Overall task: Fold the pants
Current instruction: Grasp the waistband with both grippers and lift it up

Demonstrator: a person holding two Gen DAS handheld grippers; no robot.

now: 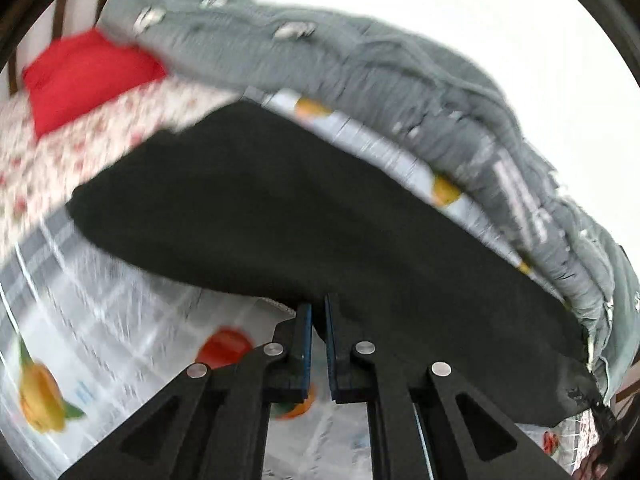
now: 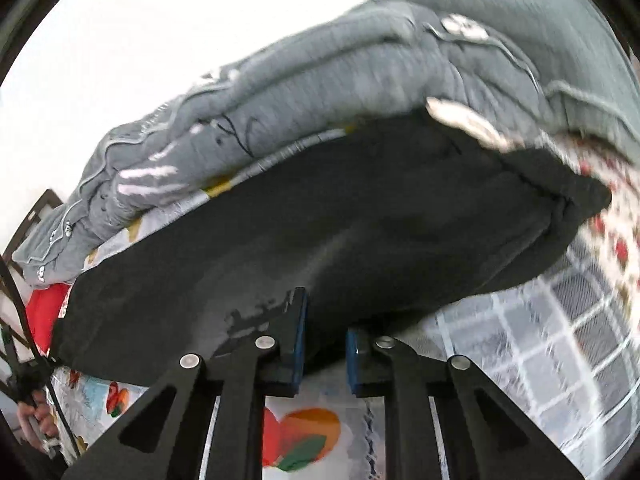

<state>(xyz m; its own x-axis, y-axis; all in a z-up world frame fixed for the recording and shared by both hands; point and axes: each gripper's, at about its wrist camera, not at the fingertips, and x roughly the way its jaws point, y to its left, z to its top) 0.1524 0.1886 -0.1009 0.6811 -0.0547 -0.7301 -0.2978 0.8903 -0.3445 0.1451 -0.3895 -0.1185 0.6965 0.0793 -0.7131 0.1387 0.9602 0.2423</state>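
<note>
The black pants lie spread across the fruit-print cover in the left wrist view, and they also fill the middle of the right wrist view. My left gripper is shut on the near edge of the pants, its blue pads almost together with cloth between them. My right gripper is shut on the near edge of the pants too, a fold of black cloth pinched between its pads. Both views are blurred by motion.
A grey quilted blanket is heaped behind the pants, also in the right wrist view. A red cushion lies at the far left. A floral sheet and a checked fruit-print cover are underneath.
</note>
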